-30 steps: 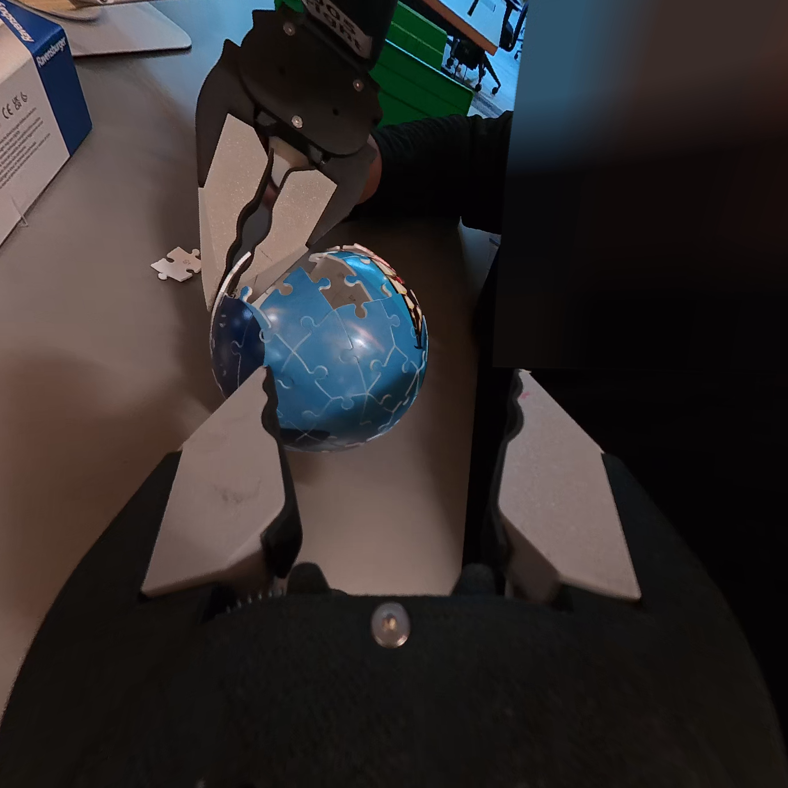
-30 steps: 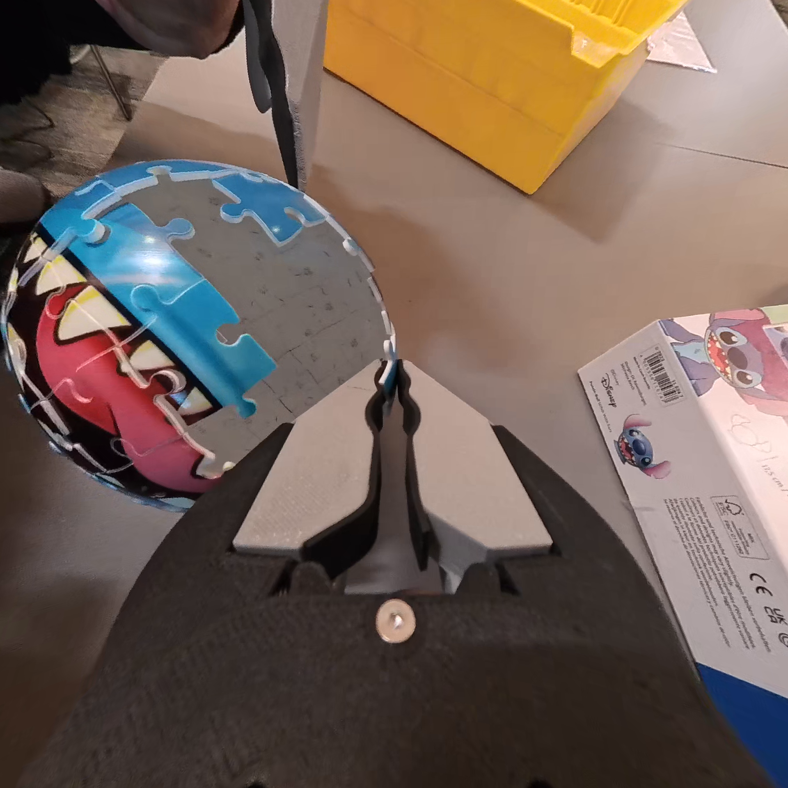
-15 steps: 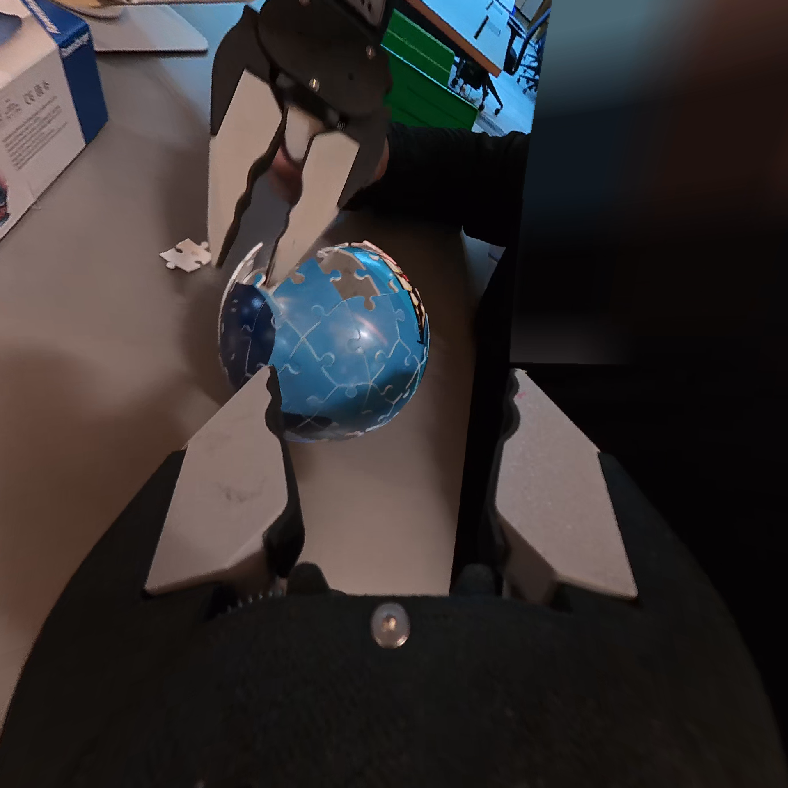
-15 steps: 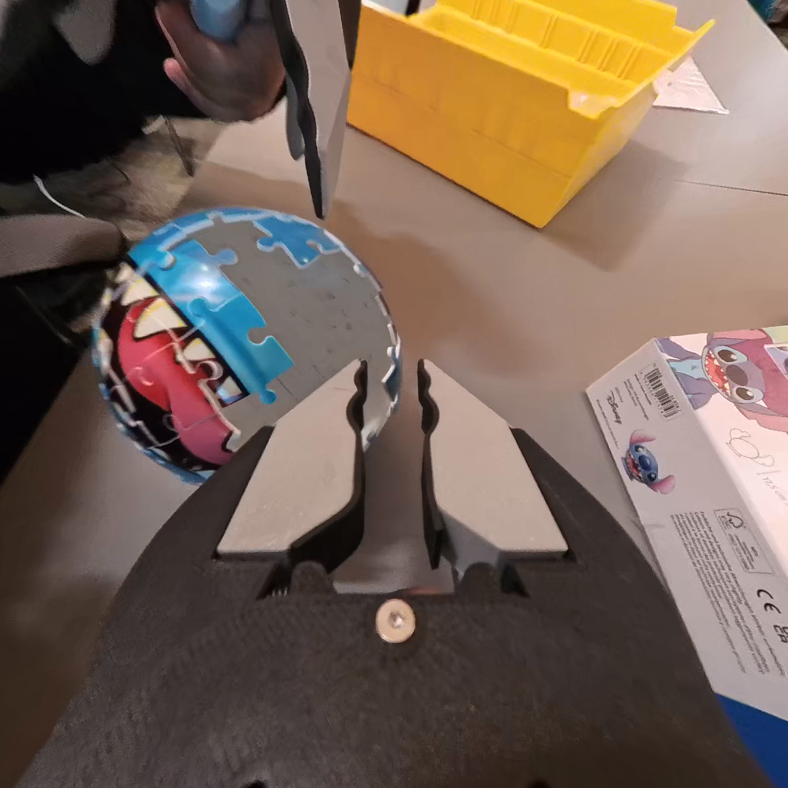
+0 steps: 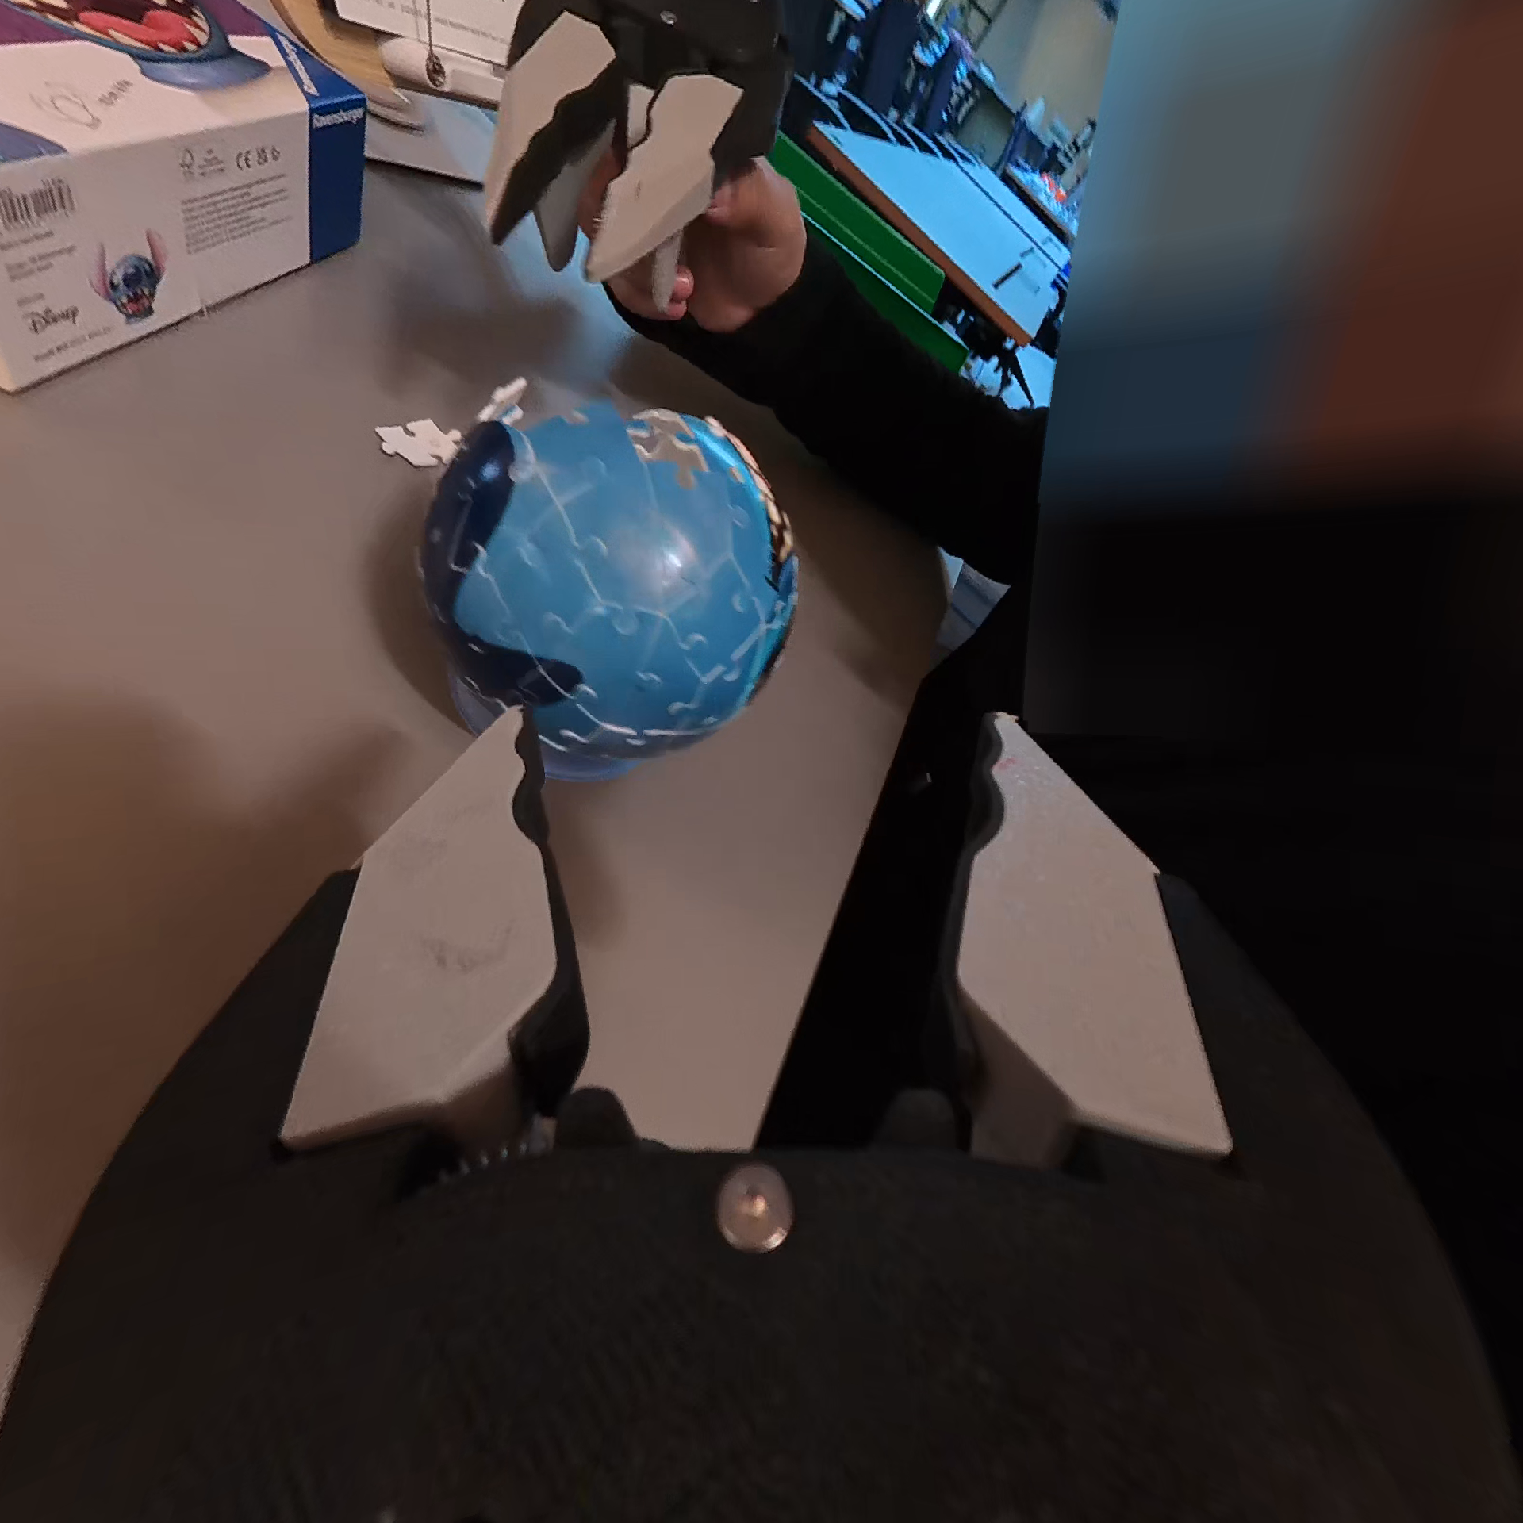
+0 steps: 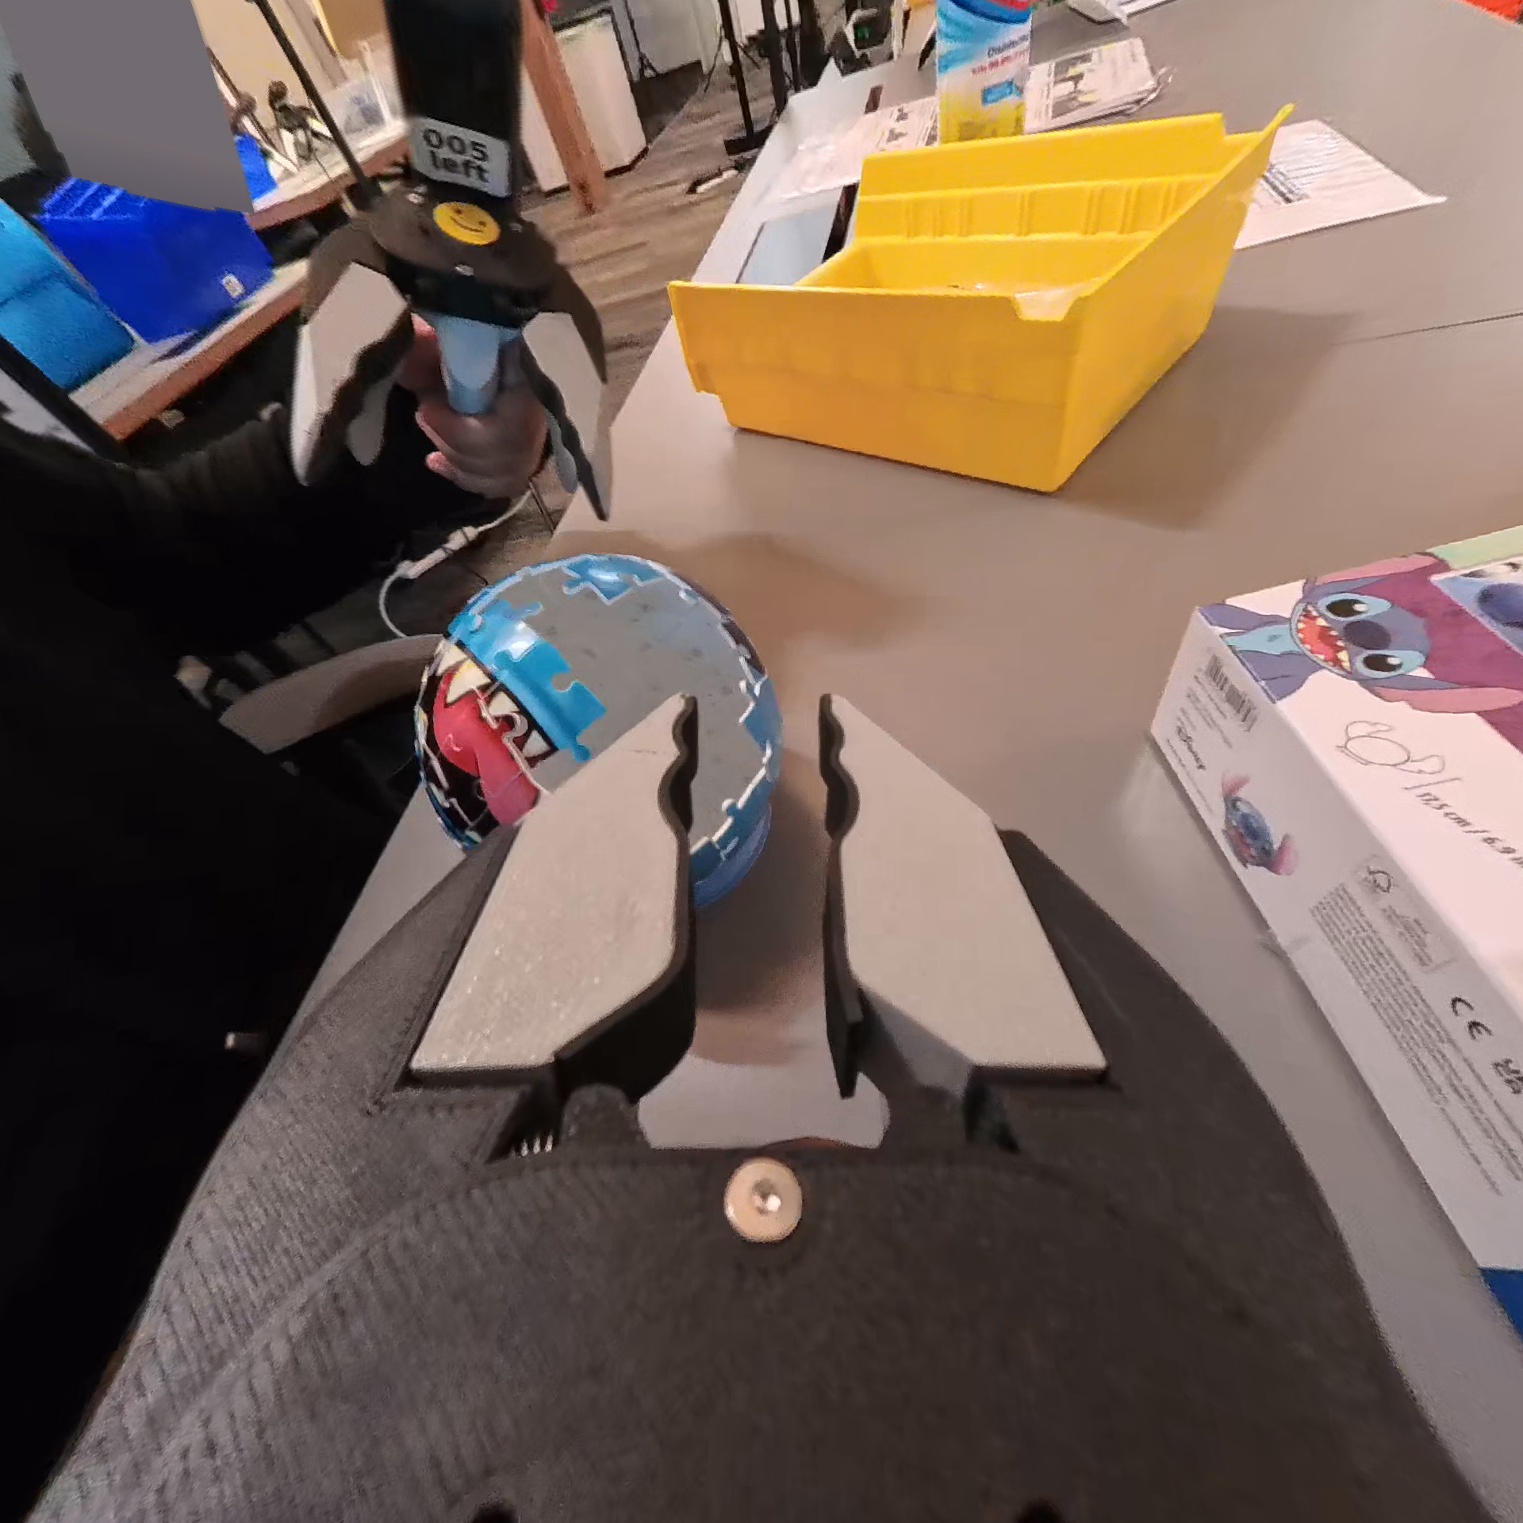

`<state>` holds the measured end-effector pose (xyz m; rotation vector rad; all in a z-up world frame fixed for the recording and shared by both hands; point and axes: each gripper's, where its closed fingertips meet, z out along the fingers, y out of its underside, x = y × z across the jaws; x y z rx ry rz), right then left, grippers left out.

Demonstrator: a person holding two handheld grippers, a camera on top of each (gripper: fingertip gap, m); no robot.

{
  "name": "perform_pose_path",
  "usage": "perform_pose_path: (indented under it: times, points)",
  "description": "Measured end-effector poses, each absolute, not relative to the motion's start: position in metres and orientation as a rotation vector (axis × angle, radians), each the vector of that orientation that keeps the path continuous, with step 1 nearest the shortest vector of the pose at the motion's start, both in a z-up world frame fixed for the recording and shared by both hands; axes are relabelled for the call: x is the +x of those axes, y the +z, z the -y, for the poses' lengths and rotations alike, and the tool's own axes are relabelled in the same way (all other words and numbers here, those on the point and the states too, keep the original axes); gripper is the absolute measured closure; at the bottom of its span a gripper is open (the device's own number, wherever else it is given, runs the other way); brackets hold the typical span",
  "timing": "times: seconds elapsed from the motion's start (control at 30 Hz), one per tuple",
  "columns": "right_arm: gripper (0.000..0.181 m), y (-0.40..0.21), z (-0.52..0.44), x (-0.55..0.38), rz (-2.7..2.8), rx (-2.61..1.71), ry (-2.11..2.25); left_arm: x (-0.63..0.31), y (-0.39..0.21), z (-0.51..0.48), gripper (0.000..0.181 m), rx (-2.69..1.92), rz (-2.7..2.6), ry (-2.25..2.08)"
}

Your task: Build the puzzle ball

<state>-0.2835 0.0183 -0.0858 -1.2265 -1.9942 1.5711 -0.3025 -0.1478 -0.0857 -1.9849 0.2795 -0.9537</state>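
Right wrist view: puzzle ball [image 6: 602,709] near table [image 6: 948,593] edge.

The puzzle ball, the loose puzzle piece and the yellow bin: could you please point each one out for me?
puzzle ball [image 5: 610,593]: left wrist view, on its glossy blue side.
loose puzzle piece [image 5: 414,441]: left wrist view, on the white piece's middle, lying on the table behind the ball.
yellow bin [image 6: 890,387]: right wrist view, on its near front wall.

Location: shared office or lab workspace. Indicators: grey bench [image 6: 1030,593]; yellow divided parts bin [image 6: 948,330] at 12 o'clock; printed sheets [image 6: 1335,173] at 1 o'clock; blue storage bins [image 6: 156,247] at 10 o'clock; further desks and office chairs [image 5: 948,156] behind.
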Motion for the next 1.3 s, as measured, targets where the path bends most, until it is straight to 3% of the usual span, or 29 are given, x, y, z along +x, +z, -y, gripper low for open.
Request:
perform_pose_path:
  times: [0.3, 0.8, 1.3]
  points:
    - [0.152, -0.129, 0.001, -0.291, 2.122, -1.282, 1.428, -0.286, -0.085, 0.16, 0.079, -1.975, -0.261, -0.946]
    - [0.16, -0.131, 0.005, -0.294, 2.179, -1.279, 1.427, -0.285, -0.084, 0.152, 0.08, -1.986, -0.316, -0.971]
    - [0.178, -0.158, 0.009, -0.299, 2.269, -1.273, 0.885, -0.277, -0.087, 0.152, 0.08, -1.982, -0.361, -0.978]
